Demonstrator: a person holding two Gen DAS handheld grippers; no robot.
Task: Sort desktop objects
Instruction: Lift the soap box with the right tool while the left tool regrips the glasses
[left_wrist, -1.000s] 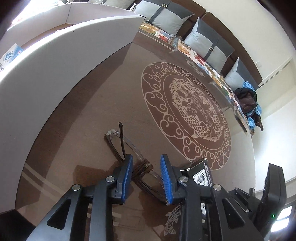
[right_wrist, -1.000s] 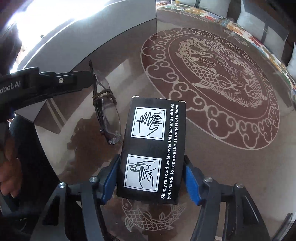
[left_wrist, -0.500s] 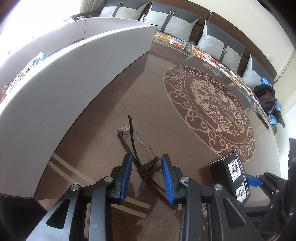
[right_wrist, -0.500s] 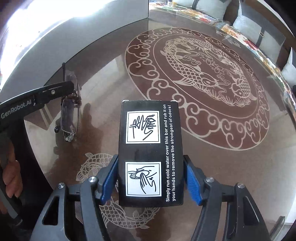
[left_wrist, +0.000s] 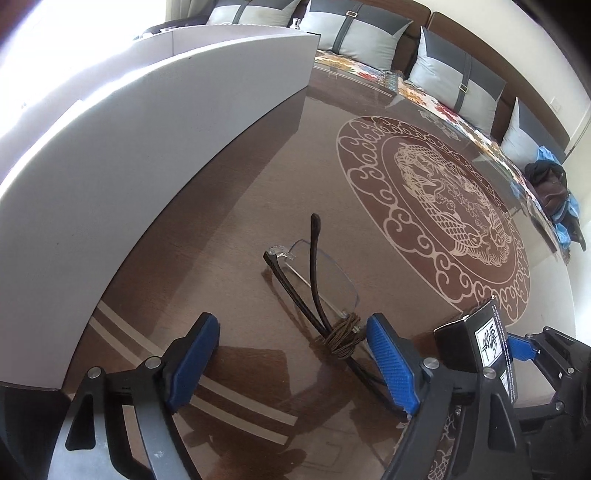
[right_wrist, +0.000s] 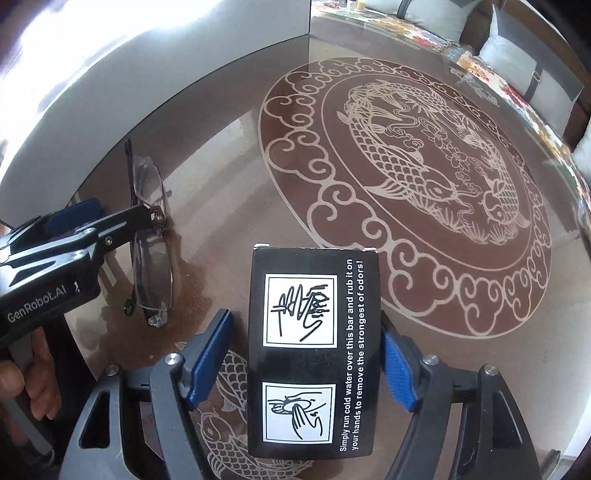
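My left gripper (left_wrist: 291, 350) is opening, its blue pads clear of the folded glasses (left_wrist: 317, 291) lying between them on the glass-topped table (left_wrist: 229, 229). My right gripper (right_wrist: 304, 365) is opening too, the black box (right_wrist: 314, 350) lying flat between its pads, just beside the glasses.

Folded rimless glasses (left_wrist: 317, 284) w/ brown cord round bridge, flat on tabletop, black instruction-printed box (right_wrist: 314, 350) just beside
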